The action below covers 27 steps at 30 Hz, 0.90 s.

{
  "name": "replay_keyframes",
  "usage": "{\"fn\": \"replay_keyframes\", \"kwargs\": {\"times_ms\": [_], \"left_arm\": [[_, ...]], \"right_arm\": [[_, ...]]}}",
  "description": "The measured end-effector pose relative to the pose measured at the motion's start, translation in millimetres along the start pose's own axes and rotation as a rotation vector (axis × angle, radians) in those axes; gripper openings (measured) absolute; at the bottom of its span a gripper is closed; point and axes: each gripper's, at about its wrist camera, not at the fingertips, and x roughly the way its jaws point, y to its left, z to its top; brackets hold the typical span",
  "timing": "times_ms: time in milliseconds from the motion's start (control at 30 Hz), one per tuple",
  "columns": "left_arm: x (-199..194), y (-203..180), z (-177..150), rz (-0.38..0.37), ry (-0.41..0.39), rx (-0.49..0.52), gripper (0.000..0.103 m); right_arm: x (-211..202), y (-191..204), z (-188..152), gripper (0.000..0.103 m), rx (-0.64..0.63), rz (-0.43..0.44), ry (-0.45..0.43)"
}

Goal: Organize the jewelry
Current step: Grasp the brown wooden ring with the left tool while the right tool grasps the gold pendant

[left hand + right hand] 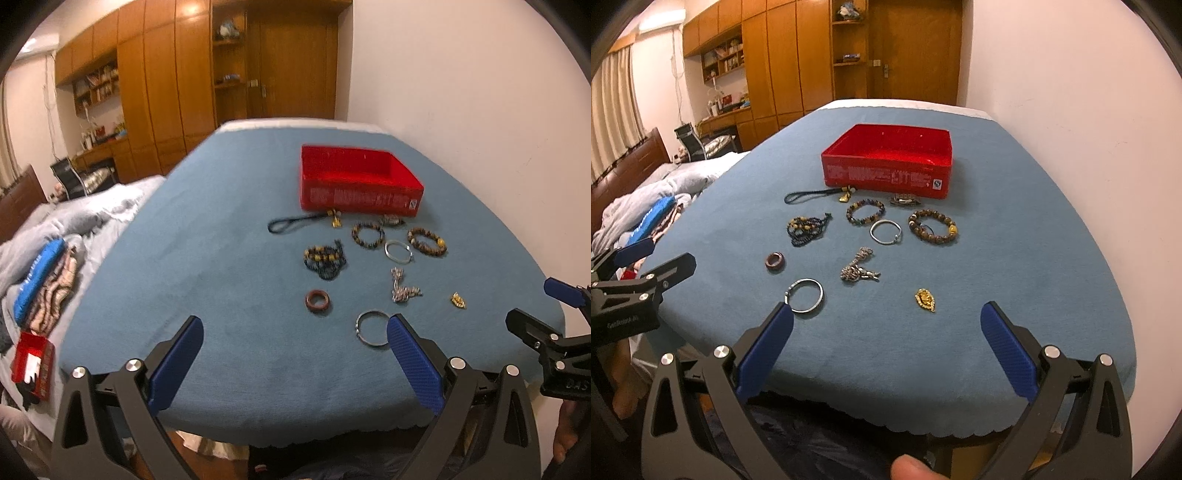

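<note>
A red open box [888,162] [354,182] stands toward the back of the blue-covered table [1015,258], and its inside looks bare. In front of it lie scattered jewelry pieces: two beaded bracelets [866,212] [932,225], a dark bead bundle [807,229], a silver bangle [885,232], a brown ring [774,260], a silver chain [858,271], a gold pendant [925,300] and a larger silver hoop [806,291]. My right gripper [886,325] hangs open over the near edge, holding nothing. My left gripper [295,339] is open too, its right finger beside the silver hoop [373,328].
A black cord with a gold charm [816,195] and a small metal piece [904,200] lie against the box front. Left of the table is a bed with grey bedding [74,214], folded clothes and a small red box [32,363]. A white wall runs along the right.
</note>
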Motion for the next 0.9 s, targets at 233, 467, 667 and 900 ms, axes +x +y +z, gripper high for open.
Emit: {"fn": "replay_keyframes", "kwargs": {"times_ms": [233, 467, 667, 900], "left_arm": [[51.1, 3.6, -3.8, -0.041, 0.078, -0.016, 0.099], [100.5, 1.6, -5.8, -0.056, 0.148, -0.008, 0.099], [128.2, -1.2, -0.6, -0.049, 0.179, 0.010, 0.099], [152.4, -4.9, 2.8, -0.046, 0.210, 0.027, 0.099]], "right_arm": [[37.6, -22.2, -5.0, 0.100, 0.014, 0.035, 0.056], [90.0, -49.4, -11.8, 0.050, 0.069, 0.072, 0.159], [123.4, -55.4, -16.9, 0.046, 0.058, 0.059, 0.206], [137.3, -56.1, -11.4, 0.044, 0.018, 0.069, 0.187]]}}
